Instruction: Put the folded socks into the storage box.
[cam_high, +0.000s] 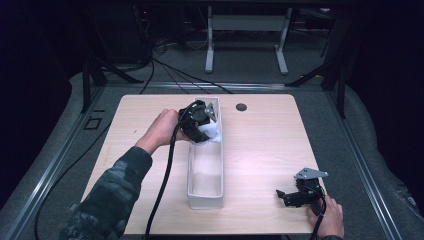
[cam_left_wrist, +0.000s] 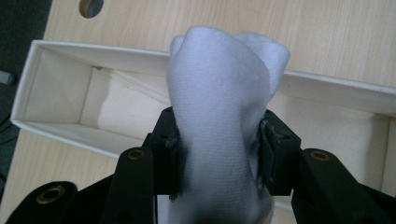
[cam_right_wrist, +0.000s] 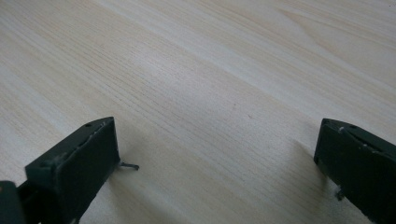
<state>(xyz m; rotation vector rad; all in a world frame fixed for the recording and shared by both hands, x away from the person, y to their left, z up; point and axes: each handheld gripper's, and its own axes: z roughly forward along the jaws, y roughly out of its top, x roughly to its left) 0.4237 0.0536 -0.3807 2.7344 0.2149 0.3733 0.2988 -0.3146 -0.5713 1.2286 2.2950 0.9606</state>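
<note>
**Soft white bundle held over the far end of the box**

The left gripper (cam_left_wrist: 219, 154) has its fingers (cam_left_wrist: 170, 154) clamped on a rolled white knitted cloth bundle, probably a sock (cam_left_wrist: 224, 107), which bulges between them. It looks light, soft and squashy, not fragile, and unlikely to slip from a firm pinch; the middle of the roll, where it is gripped now, seems the best place to hold it.

In the left gripper view its long axis runs along the fingers, the rounded end pointing away from the hand. It hangs above the far end of the long, narrow, open white fabric box (cam_high: 205, 200) on the pale wooden counter (cam_high: 270, 145). The right gripper (cam_right_wrist: 219, 158) rests low over the counter, fingers wide apart with nothing between them.
</note>
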